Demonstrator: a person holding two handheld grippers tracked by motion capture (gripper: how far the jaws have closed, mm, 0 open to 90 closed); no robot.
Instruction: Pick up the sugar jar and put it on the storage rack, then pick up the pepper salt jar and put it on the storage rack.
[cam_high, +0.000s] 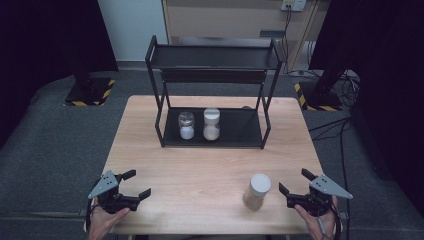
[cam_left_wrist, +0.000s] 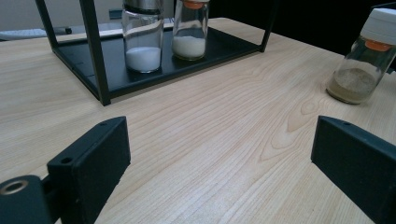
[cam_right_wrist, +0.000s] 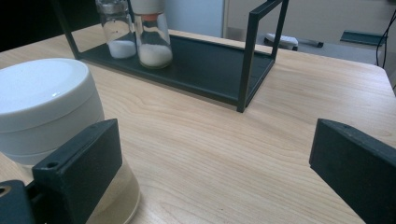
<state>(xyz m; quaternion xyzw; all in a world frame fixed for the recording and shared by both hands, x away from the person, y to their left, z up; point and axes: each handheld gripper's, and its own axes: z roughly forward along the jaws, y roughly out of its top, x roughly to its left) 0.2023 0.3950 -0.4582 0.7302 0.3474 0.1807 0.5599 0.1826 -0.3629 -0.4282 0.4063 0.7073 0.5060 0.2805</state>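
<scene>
A black two-tier metal rack (cam_high: 212, 140) stands at the back middle of the wooden table (cam_high: 200, 165). On its bottom shelf a silver-capped jar of white powder (cam_high: 186, 125) sits beside a white-capped jar of pale grains (cam_high: 211, 124). A third white-lidded jar with tan powder (cam_high: 257, 191) stands near the front right. My left gripper (cam_high: 138, 184) rests open at the front left corner, nothing between its jaws. My right gripper (cam_high: 295, 181) is open just right of the tan jar (cam_right_wrist: 51, 135), not touching it. The left gripper view shows that jar (cam_left_wrist: 366, 63) at far right.
Dark carpet surrounds the table. A cabinet (cam_high: 225, 20) and cables (cam_high: 345, 85) lie behind the rack. Black curtains and stand bases with yellow-black tape (cam_high: 90, 92) flank the back. Bare wood lies between the rack (cam_left_wrist: 154, 70) and both grippers.
</scene>
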